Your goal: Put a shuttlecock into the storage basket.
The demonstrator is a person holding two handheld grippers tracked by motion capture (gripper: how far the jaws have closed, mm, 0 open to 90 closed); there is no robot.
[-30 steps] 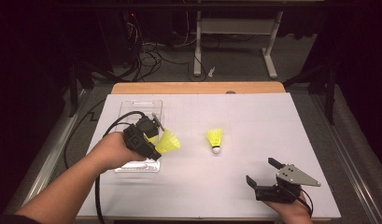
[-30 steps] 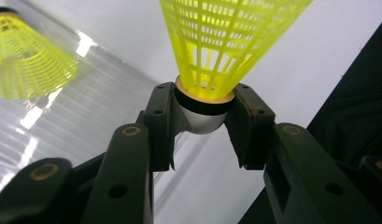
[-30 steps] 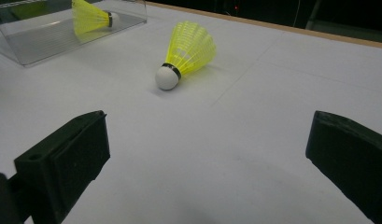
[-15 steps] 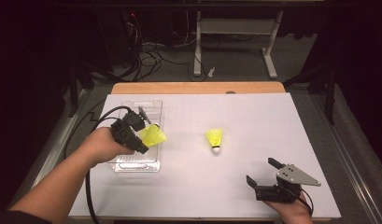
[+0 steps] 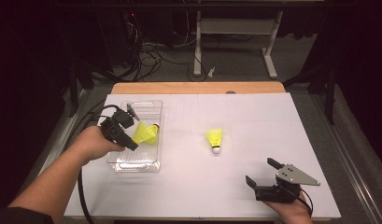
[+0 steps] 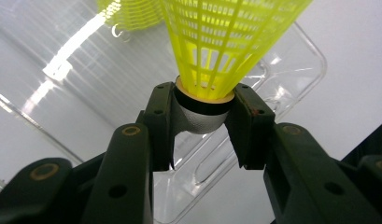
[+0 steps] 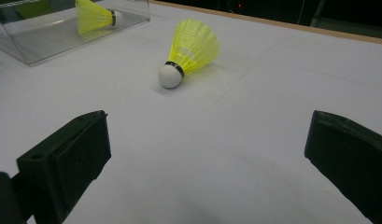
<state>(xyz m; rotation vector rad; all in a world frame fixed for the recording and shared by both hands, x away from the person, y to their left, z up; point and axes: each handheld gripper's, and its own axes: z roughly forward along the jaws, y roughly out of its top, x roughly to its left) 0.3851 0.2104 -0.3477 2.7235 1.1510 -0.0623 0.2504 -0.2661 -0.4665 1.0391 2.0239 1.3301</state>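
Note:
My left gripper (image 5: 134,136) is shut on the grey-white cork of a yellow shuttlecock (image 6: 203,111), whose net skirt (image 5: 143,135) points away from the hand. It hangs over the inside of a clear plastic box (image 5: 132,167) at the table's left. In the left gripper view the box floor (image 6: 291,79) lies just below the jaws. A second yellow shuttlecock (image 7: 93,17) lies inside that box. A third one (image 5: 215,139) lies on the white table top, cork toward me. Near the front right edge my right gripper (image 5: 262,171) rests open with nothing between its jaws.
The white table sheet (image 5: 254,116) runs back to a wooden edge (image 5: 198,87). Behind it stand a desk frame and loose cables on the floor. A black cable (image 5: 81,196) trails from the left gripper along the person's forearm.
The left gripper has carried its shuttlecock leftward and slightly down, from the box's right edge to over its inside. The right gripper has kept still.

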